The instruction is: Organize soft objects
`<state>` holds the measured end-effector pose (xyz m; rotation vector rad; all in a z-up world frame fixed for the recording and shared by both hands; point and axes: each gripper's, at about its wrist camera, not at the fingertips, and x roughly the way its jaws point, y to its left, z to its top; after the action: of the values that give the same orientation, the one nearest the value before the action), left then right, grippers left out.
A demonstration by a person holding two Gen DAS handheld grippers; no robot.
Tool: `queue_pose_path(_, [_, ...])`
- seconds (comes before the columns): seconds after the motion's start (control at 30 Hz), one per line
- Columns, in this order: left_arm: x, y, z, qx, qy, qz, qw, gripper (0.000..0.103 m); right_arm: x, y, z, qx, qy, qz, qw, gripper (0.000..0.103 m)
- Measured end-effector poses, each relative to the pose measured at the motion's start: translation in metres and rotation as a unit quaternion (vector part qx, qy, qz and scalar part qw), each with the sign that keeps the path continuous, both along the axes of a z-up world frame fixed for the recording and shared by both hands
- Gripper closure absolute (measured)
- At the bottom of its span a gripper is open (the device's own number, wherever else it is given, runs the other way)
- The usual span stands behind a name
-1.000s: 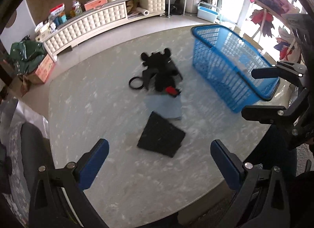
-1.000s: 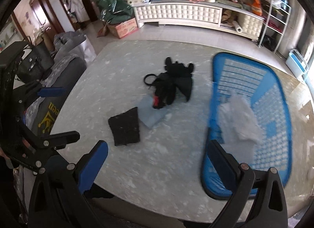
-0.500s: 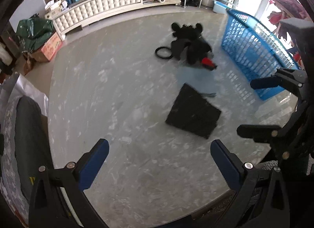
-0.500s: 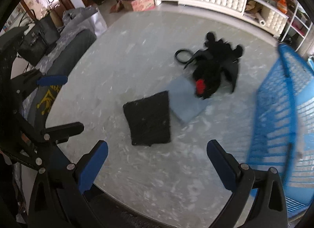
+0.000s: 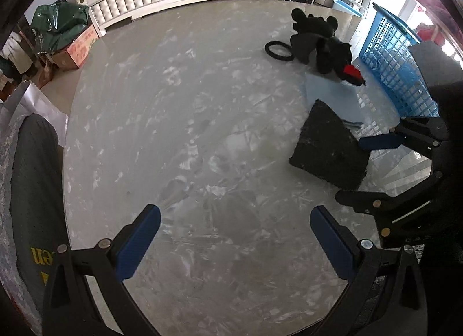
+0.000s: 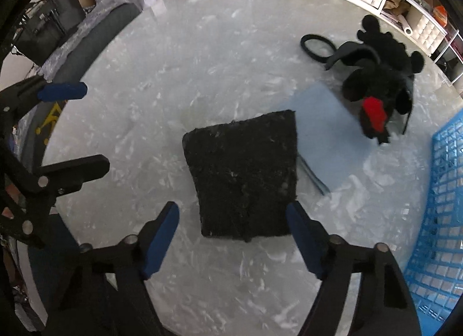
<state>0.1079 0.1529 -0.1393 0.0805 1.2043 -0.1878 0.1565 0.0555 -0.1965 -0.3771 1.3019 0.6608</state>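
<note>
Left side first: your left gripper (image 5: pixel 234 237) hangs over bare marble table (image 5: pixel 173 133), jaws wide apart, nothing between them, nothing touched. No trouble there, unless you drift it into the other tool's path.

Moving across to the middle: the black felt pad (image 6: pixel 243 173) lies flat, one corner overlapping the pale blue cloth (image 6: pixel 318 133). That overlap is your risk, I'd say: come in too deep and you may pinch both layers, or drag the blue cloth along. The pad also lies flush, so the fingertips could skate over its near edge and just shove it away.

Your right gripper (image 6: pixel 233 237) sits right at that near edge, jaws just narrowed but still apart, straddling the pad's width, pads not pressing on it. Empty for now.

Further right: the black plush toy (image 6: pixel 379 81) rests on the blue cloth's far corner, and the blue basket (image 6: pixel 445 205) waits at the edge.
</note>
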Motion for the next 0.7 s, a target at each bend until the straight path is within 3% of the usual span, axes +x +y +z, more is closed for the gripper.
queue_pose_path(0.07, [0.000,0.002,-0.004,-0.002,0.002,-0.001,1.0000,0.000,-0.004,0.006,0.000,-0.012,-0.019,0.009,1.000,0.030])
queue_pose_path(0.2, [0.001,0.004,-0.008,-0.006,0.003,-0.003,1.0000,0.000,-0.011,0.014,-0.001,-0.039,-0.047,0.020,0.998,0.045])
queue_pose_path(0.3, [0.001,0.003,-0.010,-0.009,0.001,-0.005,0.9999,0.000,-0.017,0.016,-0.002,-0.046,-0.063,0.026,0.997,0.050])
queue_pose_path(0.37, [0.000,0.002,-0.009,-0.012,-0.001,-0.007,0.9999,0.000,-0.019,0.019,-0.001,-0.046,-0.065,0.022,0.997,0.060])
queue_pose_path(0.43, [0.000,0.002,-0.008,-0.013,-0.003,-0.009,0.9999,0.000,-0.019,0.016,0.001,-0.055,-0.072,0.016,0.996,0.084])
queue_pose_path(0.6, [0.001,-0.002,0.002,-0.015,-0.013,-0.011,0.9997,0.000,-0.022,0.003,0.005,-0.030,-0.041,0.006,0.999,0.090])
queue_pose_path(0.7, [0.002,-0.006,0.008,-0.017,-0.019,-0.015,0.9996,0.000,-0.026,-0.001,0.012,-0.029,-0.047,0.006,0.998,0.091])
